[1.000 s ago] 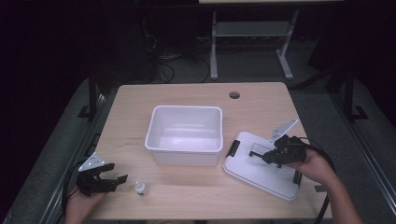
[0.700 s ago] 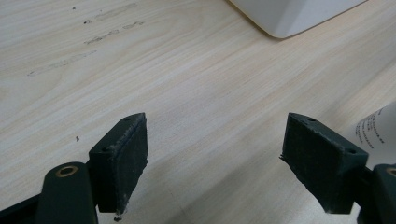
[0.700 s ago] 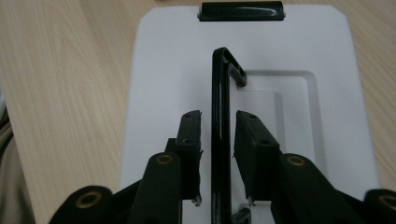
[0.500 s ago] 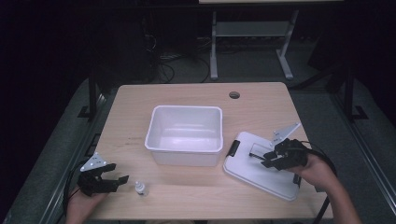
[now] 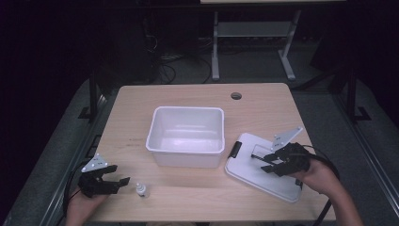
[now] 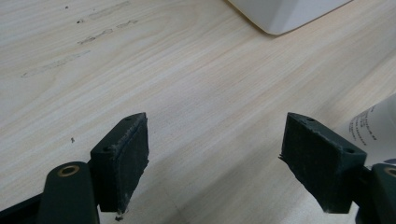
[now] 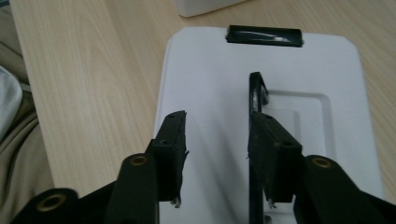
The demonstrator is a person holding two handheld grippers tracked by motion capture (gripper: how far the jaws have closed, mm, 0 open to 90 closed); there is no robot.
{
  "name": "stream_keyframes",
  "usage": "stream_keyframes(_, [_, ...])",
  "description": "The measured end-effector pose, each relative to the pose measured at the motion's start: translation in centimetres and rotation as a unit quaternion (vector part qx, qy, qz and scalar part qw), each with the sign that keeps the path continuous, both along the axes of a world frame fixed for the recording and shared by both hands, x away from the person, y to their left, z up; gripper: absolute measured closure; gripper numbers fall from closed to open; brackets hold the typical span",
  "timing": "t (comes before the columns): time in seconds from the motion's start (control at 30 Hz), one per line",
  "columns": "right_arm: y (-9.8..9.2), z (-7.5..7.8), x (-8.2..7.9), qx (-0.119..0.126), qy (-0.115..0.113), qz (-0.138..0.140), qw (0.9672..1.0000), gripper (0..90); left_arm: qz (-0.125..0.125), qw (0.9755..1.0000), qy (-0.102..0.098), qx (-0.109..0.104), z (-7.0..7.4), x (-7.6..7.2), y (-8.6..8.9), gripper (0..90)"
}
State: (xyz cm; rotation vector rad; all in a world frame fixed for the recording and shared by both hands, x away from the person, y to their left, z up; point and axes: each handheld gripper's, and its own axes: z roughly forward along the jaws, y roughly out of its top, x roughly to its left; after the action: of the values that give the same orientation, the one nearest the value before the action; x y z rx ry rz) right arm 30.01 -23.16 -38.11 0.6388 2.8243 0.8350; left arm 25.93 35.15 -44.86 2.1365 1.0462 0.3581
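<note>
Two grippers are at work: the right gripper (image 5: 266, 164) hovers over the white lid (image 5: 256, 172) lying flat right of the white bin (image 5: 187, 135), its jaws just opening, nothing pinched. The left gripper (image 5: 117, 174) gapes empty beside a small bottle (image 5: 141, 190).

We see the white lid (image 5: 263, 169) lying flat just right of the white bin (image 5: 187, 135), its thin black handle (image 7: 256, 91) standing upright.
</note>
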Motion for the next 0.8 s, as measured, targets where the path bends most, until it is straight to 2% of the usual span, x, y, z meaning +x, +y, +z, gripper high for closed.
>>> stream_keyframes(0.3, [1.5, -1.1, -0.9, 0.000, 0.007, 0.018, 0.9998, 43.3, -0.017, 0.9997, 0.009, 0.014, 0.4, 0.0, -0.1, 24.4])
stream_keyframes(0.47, [2.4, -1.7, -1.4, 0.002, 0.002, 0.023, 0.9997, 40.6, -0.043, 0.9990, 0.007, 0.003, 1.0, -0.6, 0.3, 24.3])
stream_keyframes(0.63, [3.0, -2.3, -1.8, -0.001, -0.005, 0.035, 0.9994, 35.8, -0.073, 0.9971, 0.011, 0.018, 1.8, -1.4, 0.5, 25.0])
stream_keyframes(0.8, [3.0, -2.6, -1.9, 0.004, -0.001, 0.031, 0.9995, 34.4, -0.113, 0.9932, 0.015, 0.026, 2.9, -1.9, 0.2, 27.3])
